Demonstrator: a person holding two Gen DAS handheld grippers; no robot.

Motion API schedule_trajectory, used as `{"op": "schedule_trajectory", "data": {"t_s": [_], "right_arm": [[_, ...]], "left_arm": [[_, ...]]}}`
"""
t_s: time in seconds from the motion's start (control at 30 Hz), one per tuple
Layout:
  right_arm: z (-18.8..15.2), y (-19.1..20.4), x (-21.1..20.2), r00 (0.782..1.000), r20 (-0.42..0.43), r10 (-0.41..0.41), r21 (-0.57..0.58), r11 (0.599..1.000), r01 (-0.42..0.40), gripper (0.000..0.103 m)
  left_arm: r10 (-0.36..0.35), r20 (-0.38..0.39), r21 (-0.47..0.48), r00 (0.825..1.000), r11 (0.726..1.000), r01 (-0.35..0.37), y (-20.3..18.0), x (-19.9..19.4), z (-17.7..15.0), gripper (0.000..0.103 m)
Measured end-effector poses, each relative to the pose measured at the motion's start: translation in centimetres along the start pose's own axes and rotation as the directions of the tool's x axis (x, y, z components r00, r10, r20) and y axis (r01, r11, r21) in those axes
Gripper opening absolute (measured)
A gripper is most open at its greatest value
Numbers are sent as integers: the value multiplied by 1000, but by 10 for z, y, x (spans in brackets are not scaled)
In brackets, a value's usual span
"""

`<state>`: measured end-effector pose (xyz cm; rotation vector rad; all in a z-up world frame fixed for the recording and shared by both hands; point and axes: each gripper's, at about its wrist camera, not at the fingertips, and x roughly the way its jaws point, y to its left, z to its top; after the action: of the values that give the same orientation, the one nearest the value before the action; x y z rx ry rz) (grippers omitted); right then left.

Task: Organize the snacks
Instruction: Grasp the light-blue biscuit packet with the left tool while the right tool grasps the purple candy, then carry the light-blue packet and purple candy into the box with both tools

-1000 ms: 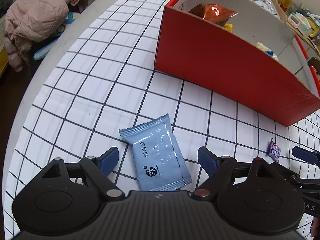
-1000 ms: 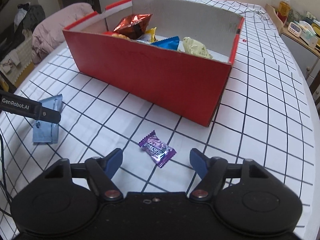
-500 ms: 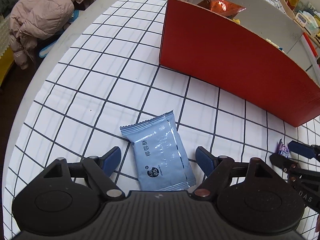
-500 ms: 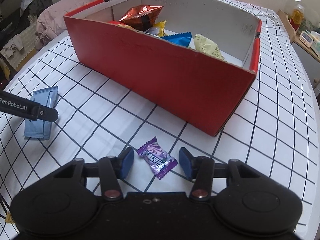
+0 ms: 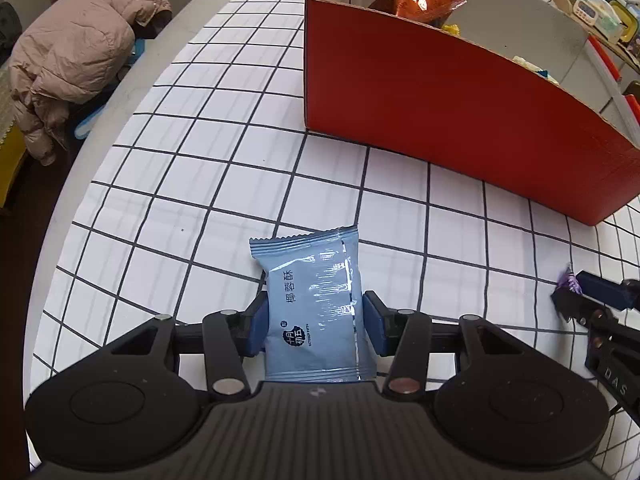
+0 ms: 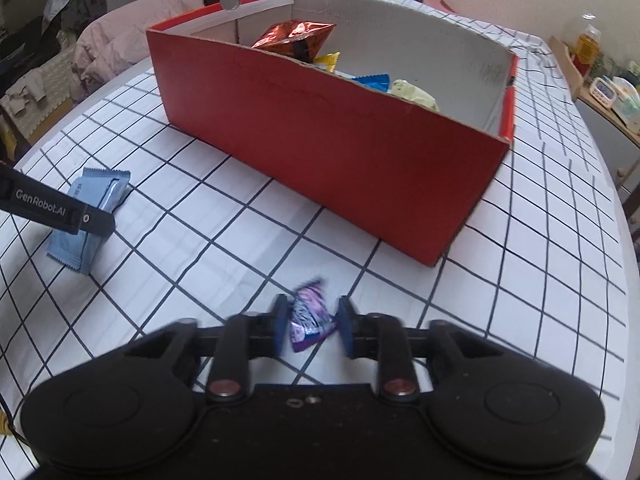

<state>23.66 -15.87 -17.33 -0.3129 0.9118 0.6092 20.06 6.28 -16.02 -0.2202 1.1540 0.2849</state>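
A light blue snack packet lies on the checked tablecloth, and my left gripper is closing on it, with both blue pads against its long sides. From the right wrist view the same packet shows behind a left finger. My right gripper is closing on a small purple candy, which stands tilted between the pads. The candy also shows at the far right of the left wrist view. The red cardboard box stands just beyond, holding several wrapped snacks, among them an orange foil bag.
The round table's edge curves along the left, with a pink padded jacket on a seat past it. A wooden shelf with bottles and small items stands off the right side. The red box's near wall rises in front of both grippers.
Both grippers' jaws have come together from wide apart: the left onto the blue packet's sides, the right onto the purple candy, which has turned more upright.
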Motion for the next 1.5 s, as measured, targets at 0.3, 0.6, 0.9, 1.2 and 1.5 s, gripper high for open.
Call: {"op": "schedule_trajectory", "data": {"t_s": [0.3,0.6,0.9,1.2,1.5], "right_arm": [[-17,-8,-19,1000,22,2,147,989,-5,18],[-25,-11,-50,998,54,22,248,968,-35,18],[-16,-18,-80,993,113,23,303,951,-57,18],[12,-28,-103,981,194,7,302,951,-66,18],[45,-39,-116,964,263,-26,292,955,-53,18]], "left_arm": [[-36,-12,-10,999,999,36,2,-6,-6,48],[-69,18,16,997,998,69,-6,-28,-8,48],[-99,59,64,993,993,95,-20,-56,-2,48],[-145,126,100,981,986,133,-33,-86,21,48],[-172,198,124,965,981,149,-46,-111,54,48]]}}
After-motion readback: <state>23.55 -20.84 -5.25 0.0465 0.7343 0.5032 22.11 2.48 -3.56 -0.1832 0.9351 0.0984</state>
